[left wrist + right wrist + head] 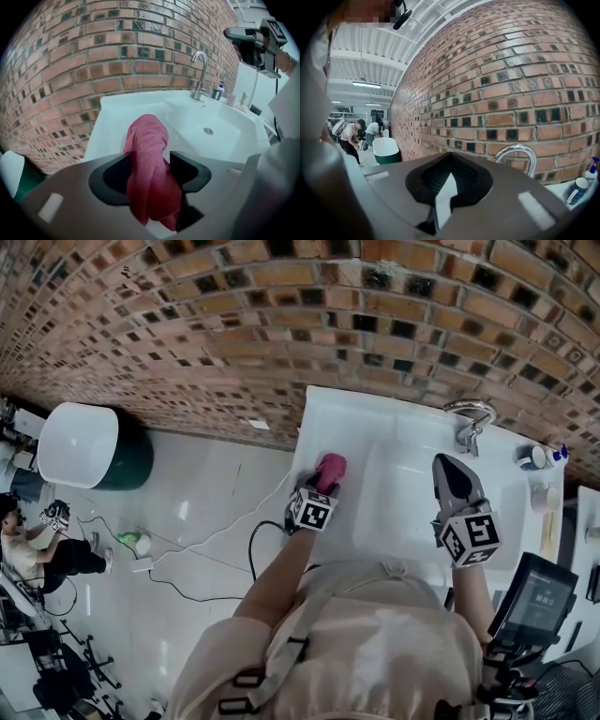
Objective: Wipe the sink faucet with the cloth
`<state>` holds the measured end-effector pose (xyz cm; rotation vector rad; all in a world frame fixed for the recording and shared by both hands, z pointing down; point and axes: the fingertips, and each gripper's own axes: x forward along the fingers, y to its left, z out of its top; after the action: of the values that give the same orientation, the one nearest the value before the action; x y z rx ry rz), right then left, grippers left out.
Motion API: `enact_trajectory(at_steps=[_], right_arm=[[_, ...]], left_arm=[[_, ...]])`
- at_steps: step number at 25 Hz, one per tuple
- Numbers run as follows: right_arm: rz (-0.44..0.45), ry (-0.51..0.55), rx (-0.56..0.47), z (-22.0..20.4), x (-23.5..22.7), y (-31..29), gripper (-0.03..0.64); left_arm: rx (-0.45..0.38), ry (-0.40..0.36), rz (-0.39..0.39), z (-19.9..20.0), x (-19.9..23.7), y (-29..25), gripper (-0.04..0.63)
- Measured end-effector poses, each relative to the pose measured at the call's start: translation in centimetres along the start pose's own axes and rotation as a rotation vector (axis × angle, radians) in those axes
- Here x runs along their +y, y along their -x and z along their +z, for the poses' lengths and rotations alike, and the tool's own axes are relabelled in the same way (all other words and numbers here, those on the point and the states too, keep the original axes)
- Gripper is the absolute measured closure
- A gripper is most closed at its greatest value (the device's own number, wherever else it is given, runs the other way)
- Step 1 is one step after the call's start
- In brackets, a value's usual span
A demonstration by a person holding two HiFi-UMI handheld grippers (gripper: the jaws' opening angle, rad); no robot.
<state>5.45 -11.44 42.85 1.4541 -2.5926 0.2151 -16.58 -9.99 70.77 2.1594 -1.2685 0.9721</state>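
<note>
A pink cloth (330, 468) lies bunched between the jaws of my left gripper (327, 480), its far end resting on the white sink's (403, 521) left ledge. In the left gripper view the cloth (147, 140) fills the gap of the left gripper (150, 161); the pads stand wide and do not squeeze it, so the gripper is open. The chrome faucet (472, 418) stands at the sink's back edge by the brick wall. My right gripper (452, 465) hovers shut and empty above the basin in front of the faucet (520, 154), which shows past the right gripper (450, 157).
Bottles and cups (539, 457) stand on the sink's back right corner. A screen device (539, 601) sits at the right. On the floor to the left are a white and green tub (80, 446), cables (253, 549) and a crouching person (37, 540).
</note>
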Motion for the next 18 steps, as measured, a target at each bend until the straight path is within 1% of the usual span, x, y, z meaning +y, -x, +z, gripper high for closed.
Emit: enact_trajectory(at_steps=[2, 4, 7, 9, 11, 13, 16, 18], right_arm=[[-0.002, -0.003, 0.001, 0.0, -0.1, -0.1, 0.629], [-0.003, -0.005, 0.0, 0.0, -0.2, -0.2, 0.629], [-0.009, -0.011, -0.002, -0.2, -0.4, -0.4, 0.629], [-0.013, -0.017, -0.002, -0.3, -0.5, -0.4, 0.629], [-0.012, -0.02, -0.006, -0.2, -0.4, -0.5, 0.629], [-0.014, -0.021, -0.017, 0.1, -0.3, -0.4, 0.629], [-0.024, -0.023, -0.033, 0.4, -0.7, -0.4, 0.629], [-0.034, -0.028, -0.041, 0.8, -1.0, -0.2, 0.629]], left_arm=[[0.005, -0.021, -0.017, 0.1, -0.4, -0.1, 0.309], [-0.018, -0.027, -0.01, 0.7, -0.5, 0.3, 0.285], [-0.09, 0.001, 0.014, 2.5, 0.0, 1.6, 0.229], [-0.155, 0.011, 0.029, 4.7, 0.4, 3.0, 0.225], [-0.24, 0.012, 0.046, 8.0, 0.8, 5.0, 0.216], [-0.356, -0.009, 0.044, 12.1, 0.9, 7.4, 0.218], [-0.548, -0.094, 0.042, 18.9, 0.4, 11.6, 0.224], [-0.645, -0.133, 0.037, 22.6, -0.3, 14.2, 0.225]])
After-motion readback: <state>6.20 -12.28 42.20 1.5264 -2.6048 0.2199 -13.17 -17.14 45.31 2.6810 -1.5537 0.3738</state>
